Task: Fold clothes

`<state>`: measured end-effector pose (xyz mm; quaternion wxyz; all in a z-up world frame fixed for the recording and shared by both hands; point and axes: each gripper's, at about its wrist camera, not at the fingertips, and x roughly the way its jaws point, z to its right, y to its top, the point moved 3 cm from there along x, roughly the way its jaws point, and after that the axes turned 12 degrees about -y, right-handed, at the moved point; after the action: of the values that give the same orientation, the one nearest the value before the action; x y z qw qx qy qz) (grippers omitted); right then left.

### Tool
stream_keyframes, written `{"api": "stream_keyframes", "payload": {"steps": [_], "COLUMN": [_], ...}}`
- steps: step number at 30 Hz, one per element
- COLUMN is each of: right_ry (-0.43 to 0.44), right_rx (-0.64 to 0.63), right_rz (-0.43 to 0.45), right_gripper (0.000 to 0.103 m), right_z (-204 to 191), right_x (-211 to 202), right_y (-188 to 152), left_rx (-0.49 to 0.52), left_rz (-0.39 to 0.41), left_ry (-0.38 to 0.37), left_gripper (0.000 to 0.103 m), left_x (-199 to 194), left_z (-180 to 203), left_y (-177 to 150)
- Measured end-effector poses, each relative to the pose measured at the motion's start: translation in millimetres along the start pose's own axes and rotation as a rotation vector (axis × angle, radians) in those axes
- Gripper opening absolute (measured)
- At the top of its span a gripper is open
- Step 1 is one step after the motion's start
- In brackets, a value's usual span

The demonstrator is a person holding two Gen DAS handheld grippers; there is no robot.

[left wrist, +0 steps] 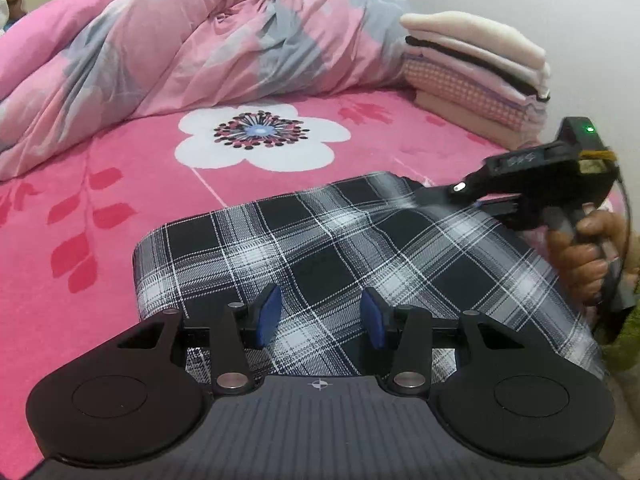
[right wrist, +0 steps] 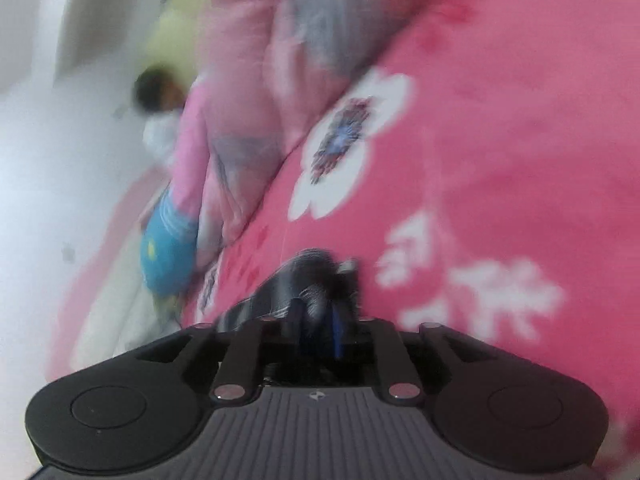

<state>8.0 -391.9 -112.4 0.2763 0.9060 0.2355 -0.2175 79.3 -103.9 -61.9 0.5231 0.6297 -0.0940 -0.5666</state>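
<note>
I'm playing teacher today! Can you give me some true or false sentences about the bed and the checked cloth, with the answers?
1. The checked cloth is black and white. True.
2. The folded pile lies on the floor. False: it sits on the pink bedsheet.
3. The left gripper is shut tight. False: its blue pads stand apart over the cloth.
4. The right gripper pinches the cloth. True.
5. The big flower is yellow. False: white.

left tool: black, blue pads; right tool: black, green light
</note>
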Motion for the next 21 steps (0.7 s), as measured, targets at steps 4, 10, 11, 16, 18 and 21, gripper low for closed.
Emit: {"api": "stream_keyframes", "payload": {"steps": [4, 10, 11, 16, 18, 21], "right_ry": [0.012, -0.025, -0.032, 0.015, -0.031, -0.132], "right_rx": [-0.016, -0.194, -0.231, -0.438, -0.505, -0.571], "right_rz": [0.097, 0.197, 0.211, 0.285, 0.269, 0.235], "right_gripper": [0.022, 0.022, 0.022, 0.021, 0.021, 0.021], "right_z": [-8, -47, -55, -94, -99, -94], "right_x": [-47, -110, -117, -134, -124, -100], "right_y": [-12, -61, -72, -116, -127, -136], "left_rx": [-0.008, -0.104, -0.124, -0.202, -0.225, -0.273], "left_rz": [0.025, 0.078, 0.082, 0.11, 0.117, 0.091], "left_ry": [0.019, 0.057, 0.065, 0.1, 0.105, 0.079], "left_gripper": [0.044, 0.044, 0.044, 0.044, 0.044, 0.044], "left_x": [-12, -55, -64, -103, -114, -114], "left_z": [-1, -14, -17, -26, -26, -23], "left_y": [3, -7, -10, -32, -45, -69]}}
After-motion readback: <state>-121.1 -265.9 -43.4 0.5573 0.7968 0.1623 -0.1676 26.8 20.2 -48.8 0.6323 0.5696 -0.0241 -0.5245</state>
